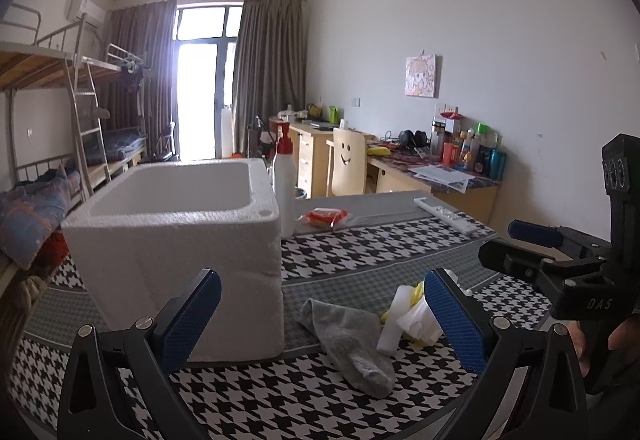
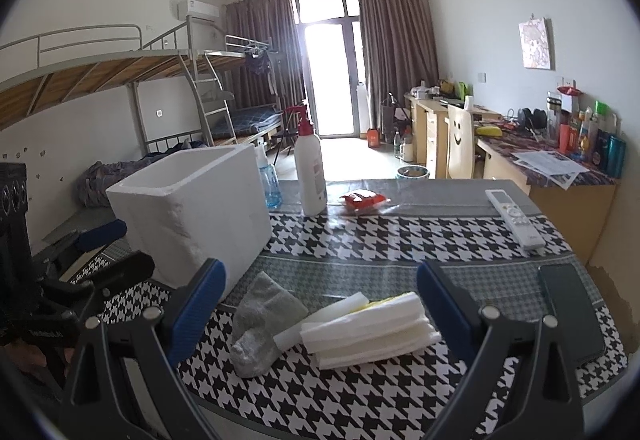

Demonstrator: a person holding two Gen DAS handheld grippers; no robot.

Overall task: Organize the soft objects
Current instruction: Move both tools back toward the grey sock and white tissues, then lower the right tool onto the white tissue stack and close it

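A grey sock [image 1: 352,340] [image 2: 260,324] lies on the houndstooth table next to a pile of white folded cloths and foam with a bit of yellow [image 1: 408,316] [image 2: 368,328]. A white foam box [image 1: 180,240] [image 2: 192,212] stands open and empty to their left. My left gripper [image 1: 322,316] is open and empty, hovering above the sock. My right gripper [image 2: 322,308] is open and empty, above the sock and the white pile; it also shows at the right of the left wrist view [image 1: 520,244].
A white pump bottle [image 2: 310,168] [image 1: 285,180], a blue spray bottle [image 2: 269,180] and a red packet [image 2: 364,200] [image 1: 325,218] stand behind the box. A white remote [image 2: 514,218] [image 1: 446,215] and a black phone [image 2: 570,316] lie at the right. Desks, chair and bunk beds beyond.
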